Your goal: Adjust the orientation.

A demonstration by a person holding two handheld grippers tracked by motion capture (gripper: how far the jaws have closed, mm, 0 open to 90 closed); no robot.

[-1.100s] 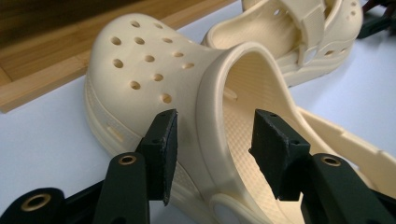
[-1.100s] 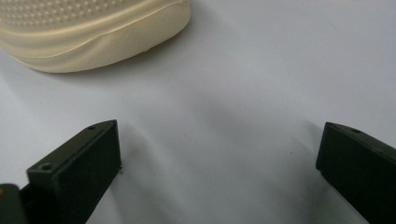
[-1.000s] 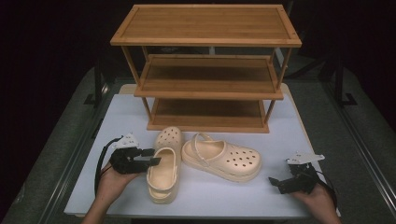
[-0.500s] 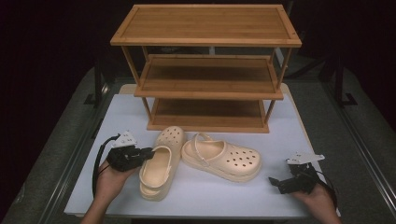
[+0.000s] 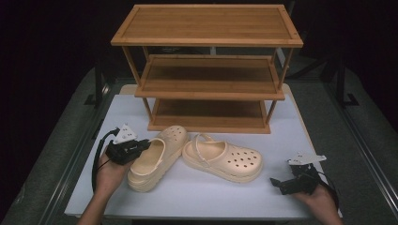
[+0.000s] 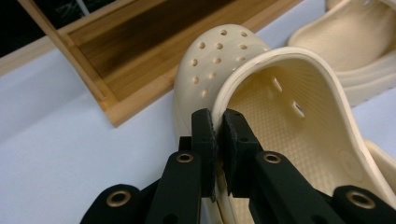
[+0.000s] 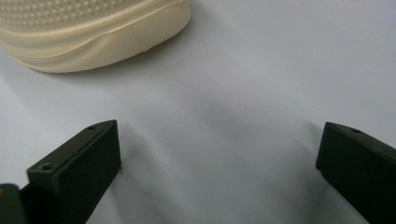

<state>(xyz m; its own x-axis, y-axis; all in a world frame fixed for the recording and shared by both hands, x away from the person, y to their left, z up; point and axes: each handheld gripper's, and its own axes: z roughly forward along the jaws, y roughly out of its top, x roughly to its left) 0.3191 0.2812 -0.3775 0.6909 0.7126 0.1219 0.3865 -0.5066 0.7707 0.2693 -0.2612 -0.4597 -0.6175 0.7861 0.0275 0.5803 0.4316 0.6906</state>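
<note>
Two cream clogs lie on the white table in front of a wooden shoe rack (image 5: 206, 70). The left clog (image 5: 155, 157) points its toe toward the rack; my left gripper (image 5: 141, 146) is shut on its side wall. In the left gripper view the black jaws (image 6: 215, 130) pinch the rim of that clog (image 6: 280, 107). The right clog (image 5: 223, 158) lies sideways, toe to the right. My right gripper (image 5: 278, 183) rests near the table's front right, open and holding nothing. In the right gripper view its jaws (image 7: 219, 158) stand wide apart, with the right clog's toe (image 7: 93, 32) ahead.
The three-shelf rack stands at the back of the white table (image 5: 202, 197), its bottom shelf (image 5: 209, 115) just behind the clogs. Dark floor and stand legs (image 5: 98, 79) surround the table. Bare table surface lies between the clogs and the front edge.
My left gripper, gripping the left clog, has moved left and swung the shoe so its heel sits farther from the right clog. The right gripper has stayed put.
</note>
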